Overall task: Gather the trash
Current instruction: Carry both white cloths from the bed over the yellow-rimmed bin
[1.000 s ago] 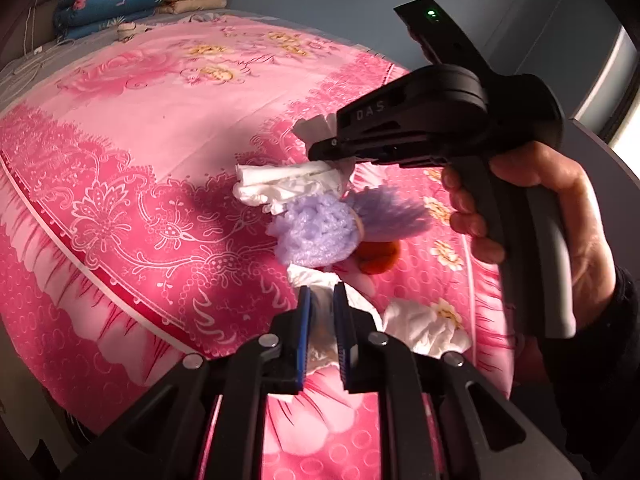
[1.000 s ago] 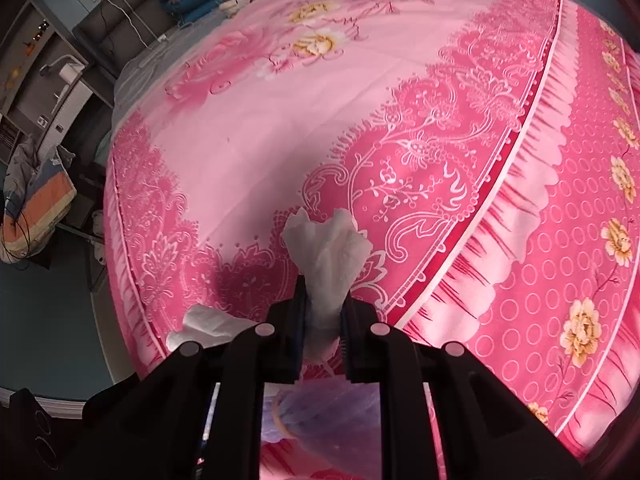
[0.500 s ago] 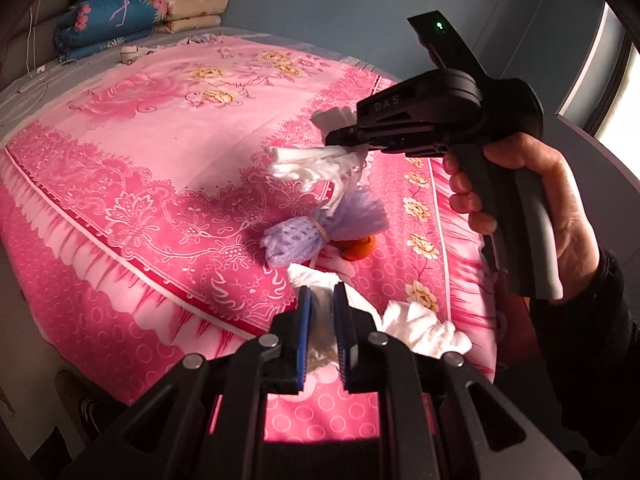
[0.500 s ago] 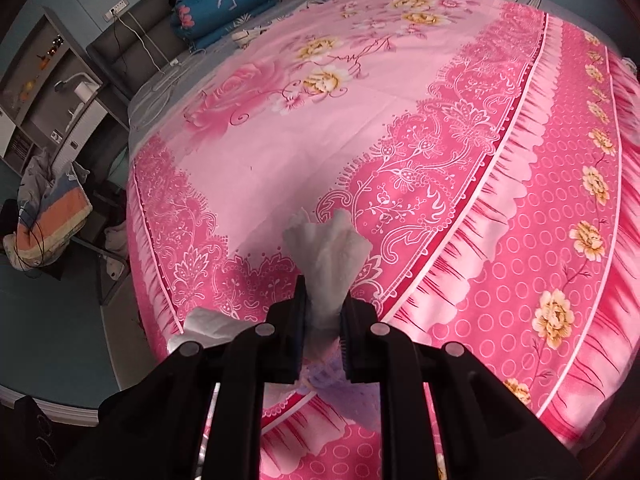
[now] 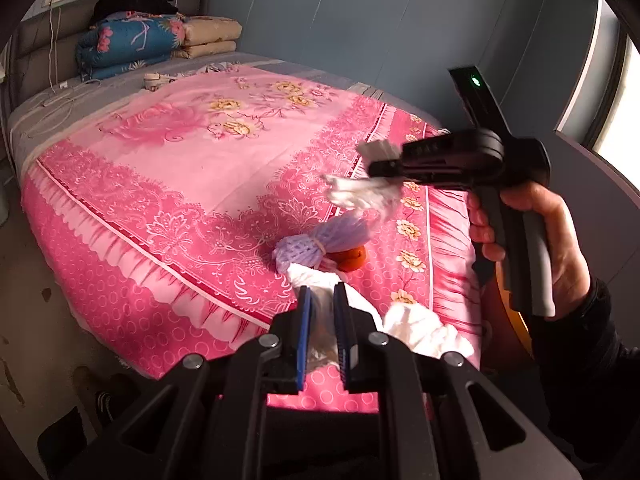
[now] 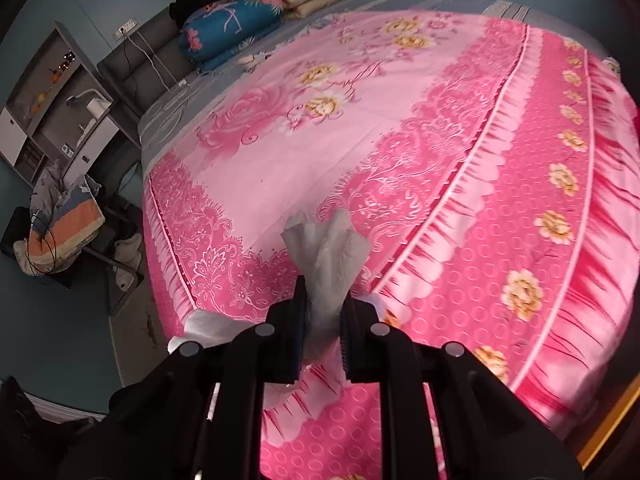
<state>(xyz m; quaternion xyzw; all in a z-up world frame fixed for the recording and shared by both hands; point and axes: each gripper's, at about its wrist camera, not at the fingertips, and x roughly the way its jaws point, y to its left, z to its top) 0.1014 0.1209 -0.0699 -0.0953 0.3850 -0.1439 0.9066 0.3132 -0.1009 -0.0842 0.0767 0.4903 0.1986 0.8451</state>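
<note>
Left gripper [image 5: 320,320] pinches a crumpled white tissue [image 5: 316,280]. Right gripper [image 6: 323,320] pinches another white tissue wad [image 6: 330,256] above the pink floral bedspread [image 6: 400,140].

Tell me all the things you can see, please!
bedspread: one, pink with flowers, covers the bed
white tissues: one wad in left gripper, one in right gripper
foam net: one, purple, on bedspread
orange thing: one, behind the net, unclear what
folded quilts: blue and beige, at the headboard
shelf unit: one, grey, beside bed
left gripper: black, shut
right gripper: black, shut
hand: holds right gripper's handle
</note>
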